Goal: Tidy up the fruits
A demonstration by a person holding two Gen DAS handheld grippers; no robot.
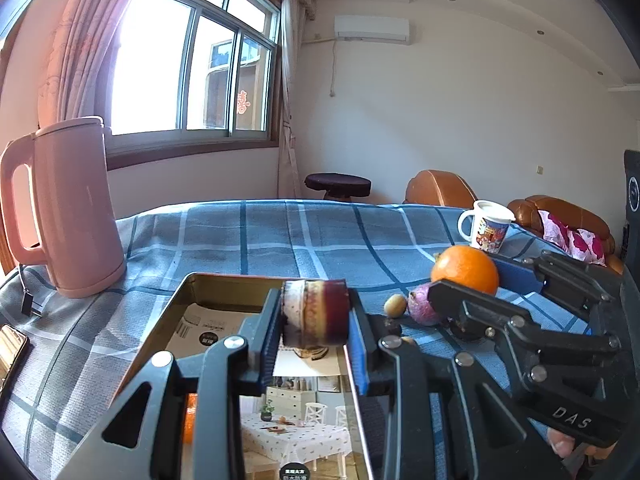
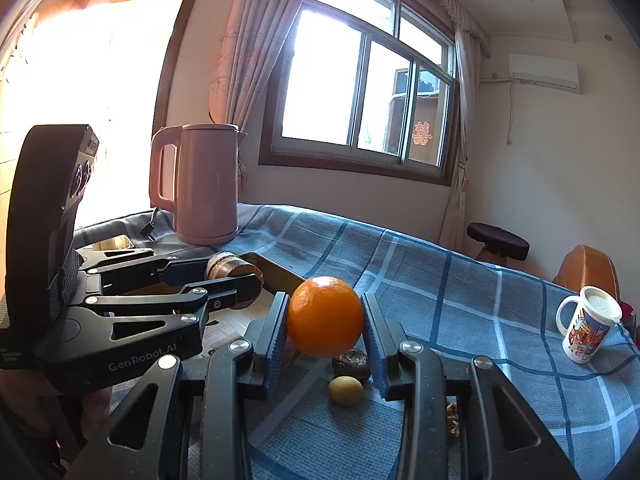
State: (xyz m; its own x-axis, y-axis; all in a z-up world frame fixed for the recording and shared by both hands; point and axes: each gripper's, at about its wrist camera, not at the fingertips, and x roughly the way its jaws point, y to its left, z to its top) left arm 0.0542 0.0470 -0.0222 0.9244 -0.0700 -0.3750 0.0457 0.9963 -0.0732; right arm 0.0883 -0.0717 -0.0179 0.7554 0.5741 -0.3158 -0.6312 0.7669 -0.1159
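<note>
My left gripper (image 1: 314,314) is shut on a short dark-red cylindrical fruit piece (image 1: 316,308) with a pale end. It is held just above a gold metal tray (image 1: 176,312) lined with printed paper. My right gripper (image 2: 325,320) is shut on an orange (image 2: 325,316), lifted off the blue checked tablecloth (image 2: 440,300). Under the orange lie a small yellow-green fruit (image 2: 345,390) and a dark brownish fruit (image 2: 351,364). In the left wrist view the right gripper (image 1: 472,280) holds the orange (image 1: 466,268) beside a purple fruit (image 1: 422,310) and the small yellow-green fruit (image 1: 395,305).
A pink kettle (image 1: 68,208) stands at the table's far left, its plug (image 1: 28,304) on the cloth. A phone (image 1: 10,356) lies near the left edge. A lidded printed mug (image 2: 586,324) stands at the right. A stool (image 1: 338,184) and a brown sofa (image 1: 560,212) lie beyond.
</note>
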